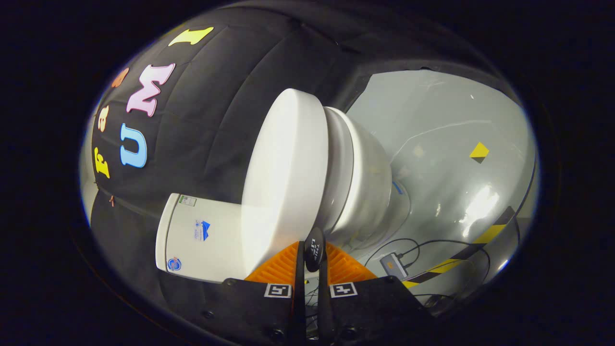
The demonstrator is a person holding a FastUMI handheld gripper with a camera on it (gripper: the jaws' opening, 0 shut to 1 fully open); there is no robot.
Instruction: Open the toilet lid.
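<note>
The view is rolled sideways. A white toilet stands against the booth's black cloth wall. Its lid (288, 178) lies against the seat (338, 168), and the bowl (370, 187) is beyond that. The white tank (202, 235) sits to the lid's other side. A small black handle tab (314, 250) sticks out from the lid's front rim. My gripper (311, 246) is shut on this tab, with both fingers pressed against its flat sides. The tab's rounded end pokes out past the fingertips.
The grey glossy floor (447, 144) spreads beside the bowl. On it lie thin black cables (432, 242), a small grey box (394, 265), yellow-and-black striped tape (487, 234) and a yellow diamond marker (479, 151). The black cloth wall (216, 120) stands close behind the tank.
</note>
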